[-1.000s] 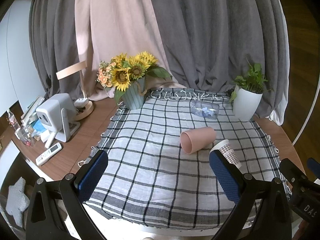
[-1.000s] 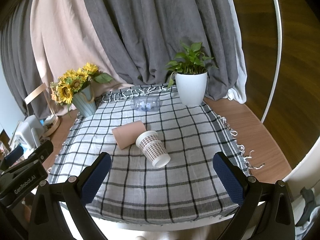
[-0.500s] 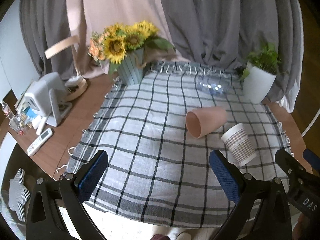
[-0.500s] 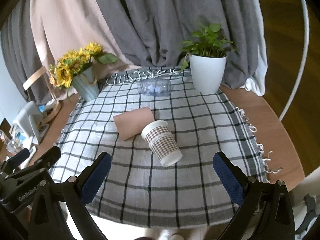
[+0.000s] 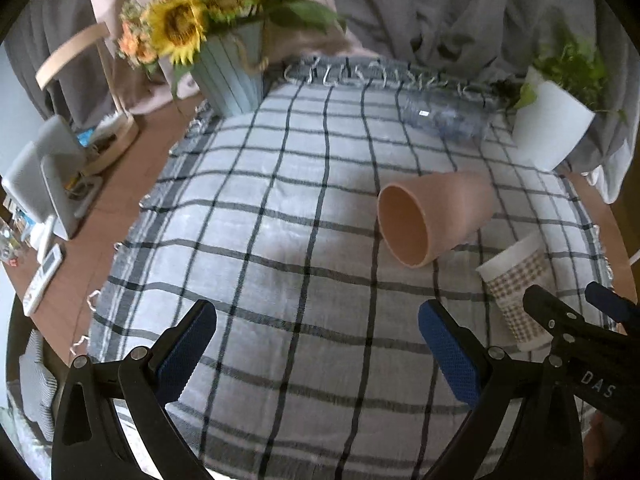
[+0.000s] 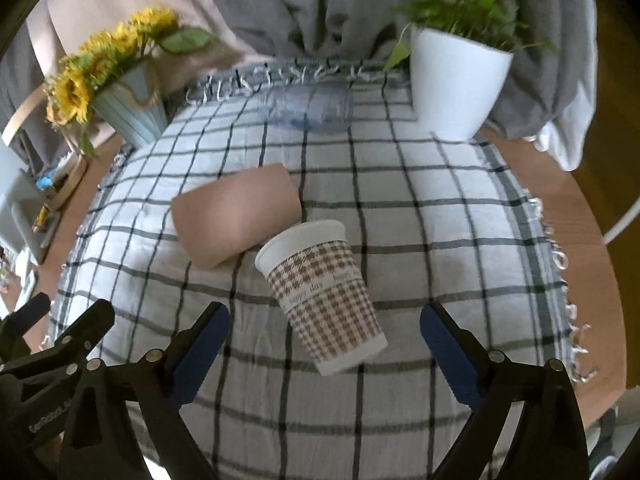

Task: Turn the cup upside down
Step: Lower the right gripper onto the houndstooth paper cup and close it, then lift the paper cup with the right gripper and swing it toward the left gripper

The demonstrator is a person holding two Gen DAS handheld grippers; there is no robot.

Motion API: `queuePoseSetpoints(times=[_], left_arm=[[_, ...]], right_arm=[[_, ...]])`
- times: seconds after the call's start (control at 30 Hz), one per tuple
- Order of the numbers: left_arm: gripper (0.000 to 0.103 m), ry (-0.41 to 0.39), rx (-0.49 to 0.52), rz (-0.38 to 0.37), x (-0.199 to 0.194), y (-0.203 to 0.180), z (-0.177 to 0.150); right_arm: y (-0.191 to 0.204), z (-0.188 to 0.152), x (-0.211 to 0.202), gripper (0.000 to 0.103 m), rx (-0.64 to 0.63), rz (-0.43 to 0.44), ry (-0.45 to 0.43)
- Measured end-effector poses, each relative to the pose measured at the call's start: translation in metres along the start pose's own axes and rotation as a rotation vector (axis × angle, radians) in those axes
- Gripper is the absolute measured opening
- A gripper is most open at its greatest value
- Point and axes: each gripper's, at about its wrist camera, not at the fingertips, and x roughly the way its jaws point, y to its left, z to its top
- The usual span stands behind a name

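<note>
A pink cup [image 5: 436, 216] lies on its side on the checked cloth [image 5: 280, 208], mouth toward the left gripper; it also shows in the right wrist view [image 6: 236, 212]. A paper cup with a brown houndstooth pattern [image 6: 324, 292] lies on its side beside it, base toward the pink cup; it shows in the left wrist view [image 5: 516, 288] too. My left gripper [image 5: 316, 344] is open and empty, short of the pink cup. My right gripper [image 6: 324, 340] is open and empty, its fingers either side of the paper cup's mouth end, apart from it.
A sunflower vase [image 5: 228, 72] stands at the back left, a white plant pot [image 6: 456, 84] at the back right, and a clear plastic bottle [image 6: 308, 108] lies between them. A white device [image 5: 44, 176] and a remote [image 5: 42, 280] sit on the wooden table left of the cloth.
Both grippers have moved forward and down toward the cups, which now look larger. The paper cup now lies between the right gripper's fingers. Nothing was taken hold of.
</note>
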Motion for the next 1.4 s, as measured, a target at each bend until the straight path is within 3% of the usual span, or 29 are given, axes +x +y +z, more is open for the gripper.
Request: queuePoseSetpoints(times=[0.2,0.33,0.6,1.0,1.2,1.4], left_arm=[[0.103,0.061,-0.019,0.014,0.027,0.001,0.003],[0.103,0.080,-0.016,0.022,0.036,0.003,0.002],[0.103,0.083,-0.010,0.001,0.038,0.014,0.002],[0.103,-0.002,0.078,0.018,0.008,0.067,-0.006],[0.103,0.029,0.050,0.000,0.012,0.098,-0.016],[0.103,0.041,0.054,0.011,0.018,0.113,-0.022]], right_arm=[[0.000,0.006,0.036,0.084,-0.006,0.014,0.098],[0.001,0.006,0.050,0.070,-0.013,0.018,0.135],[0.005,0.007,0.049,0.068,0.018,0.009,0.120],[0.030,-0.021,0.008,0.068,0.265,0.126,0.116],[0.053,-0.041,0.016,0.068,0.414,0.184,0.184],[0.065,-0.053,0.029,0.068,0.490,0.161,0.201]])
